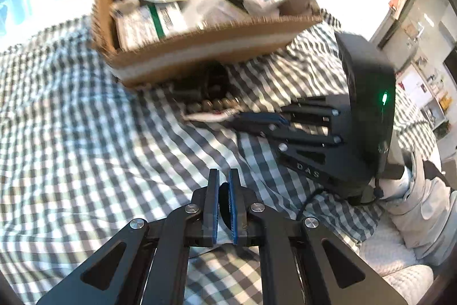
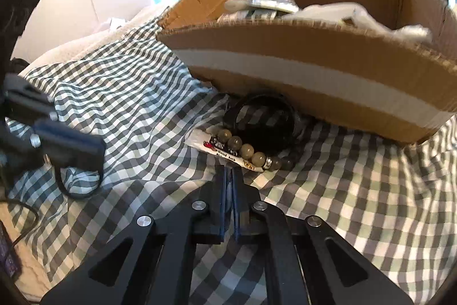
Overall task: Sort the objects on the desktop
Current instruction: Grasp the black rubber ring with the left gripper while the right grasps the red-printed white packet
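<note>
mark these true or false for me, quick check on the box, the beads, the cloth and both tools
1. The cardboard box holds white packets. True.
2. The bead bracelet lies inside the box. False: it lies on the cloth in front of the box.
3. The left tool is shut on a black loop. True.
4. The cloth is plain red. False: it is grey and white check.
5. The right tool gapes wide open. False: its jaws are shut.
</note>
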### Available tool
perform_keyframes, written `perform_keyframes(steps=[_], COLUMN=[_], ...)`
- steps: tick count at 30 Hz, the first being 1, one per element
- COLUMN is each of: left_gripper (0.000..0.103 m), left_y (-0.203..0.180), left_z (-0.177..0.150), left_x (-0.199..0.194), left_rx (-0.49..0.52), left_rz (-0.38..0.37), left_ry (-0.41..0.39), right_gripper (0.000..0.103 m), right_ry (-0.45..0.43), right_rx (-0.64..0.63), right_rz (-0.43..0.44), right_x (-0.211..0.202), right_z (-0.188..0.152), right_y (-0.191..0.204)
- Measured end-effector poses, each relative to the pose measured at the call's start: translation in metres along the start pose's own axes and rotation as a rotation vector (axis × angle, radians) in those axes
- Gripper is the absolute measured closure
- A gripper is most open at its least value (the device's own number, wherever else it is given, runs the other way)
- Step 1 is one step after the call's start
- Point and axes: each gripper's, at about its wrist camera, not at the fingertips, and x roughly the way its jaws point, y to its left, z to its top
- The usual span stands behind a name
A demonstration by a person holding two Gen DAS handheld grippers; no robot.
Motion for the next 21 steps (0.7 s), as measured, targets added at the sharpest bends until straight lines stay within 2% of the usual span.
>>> perform_keyframes(steps=[2, 4, 5, 6, 8, 12, 13, 14, 15, 17, 21], left_gripper=[0.096, 0.096, 0.096, 0.096, 0.096, 0.096, 0.096, 0.096, 0.096, 0.096, 0.096], left_y=[0.003, 0.008, 0.010, 0.011, 0.013, 0.012, 0.013, 0.013, 0.015, 0.016, 0.016], left_z=[0.002, 0.003, 0.003, 0.005, 0.007, 0.015, 0.017, 0.019, 0.021, 0.024, 0.029], left_x=[-0.012, -0.020, -0.024, -0.028, -0.038, -0.039, -0.042, -0.046, -0.051, -0.060, -0.075], left_rx=[0.001, -0.003, -0.007, -0.013, -0.022, -0.042, -0.050, -0.057, -0.064, -0.071, -0.073], left_rz=[0.017, 0.032, 0.037, 0.047, 0.062, 0.086, 0.089, 0.092, 0.095, 0.098, 0.107], left_ry=[-0.025, -0.041, -0.052, -0.068, -0.093, -0.144, -0.160, -0.176, -0.191, -0.221, -0.267], right_gripper=[0.100, 0.096, 0.087, 0.074, 0.058, 0.058, 0.060, 0.083, 0.093, 0.099, 0.101], right_ry=[-0.012, -0.017, -0.019, -0.018, -0.013, -0.027, -0.022, -0.012, -0.002, 0.002, -0.040], right_rx=[-0.019, -0.029, -0.045, -0.063, -0.105, -0.182, -0.204, -0.222, -0.237, -0.258, -0.211], right_rz=[-0.018, -0.045, -0.066, -0.085, -0.111, -0.165, -0.170, -0.162, -0.164, -0.163, -0.154], right_x=[-0.002, -0.002, -0.004, -0.003, 0.002, 0.007, 0.010, 0.012, 0.014, 0.013, -0.001], right_z=[0.001, 0.003, 0.002, 0.003, 0.005, 0.010, 0.011, 0.011, 0.010, 0.008, 0.012], right_y=[0.003, 0.004, 0.005, 0.009, 0.015, 0.026, 0.029, 0.033, 0.036, 0.042, 0.039])
